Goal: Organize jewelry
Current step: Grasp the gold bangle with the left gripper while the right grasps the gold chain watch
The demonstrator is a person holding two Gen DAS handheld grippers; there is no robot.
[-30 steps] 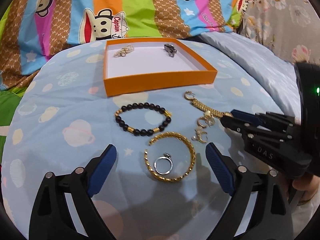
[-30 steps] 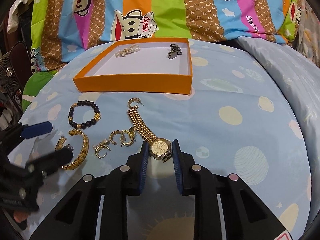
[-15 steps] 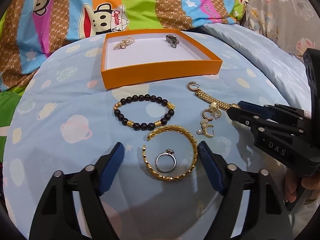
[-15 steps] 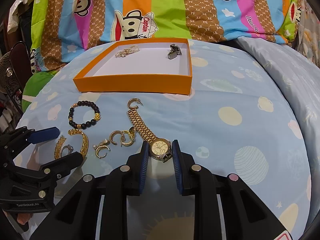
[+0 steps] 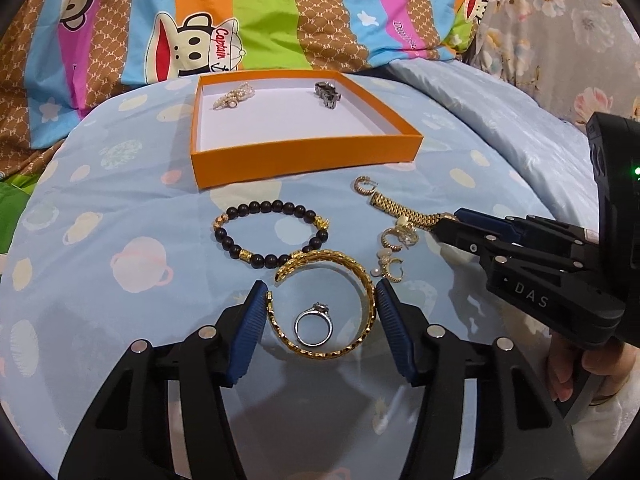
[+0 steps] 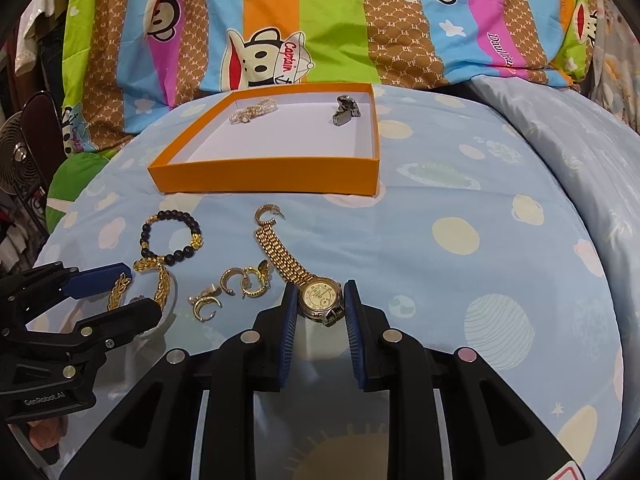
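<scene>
Left gripper (image 5: 322, 312) pads bracket gold bangle (image 5: 326, 304) on bedsheet (image 5: 120, 200), barely touching, grip not yet firm; silver ring (image 5: 314, 324) lies inside. Right gripper (image 6: 320, 304) clamps gold watch (image 6: 320, 300) by case. Advice: squeeze bangle evenly, lift clear of ring, carry to orange box (image 5: 304, 156).

Bare sheet (image 6: 460, 248) right of gold watch (image 6: 320, 300) gives a free lane to orange tray (image 6: 264, 178). Left side cluttered: bead bracelet (image 5: 272, 236), earrings (image 5: 394, 248), bangle (image 5: 324, 300).
</scene>
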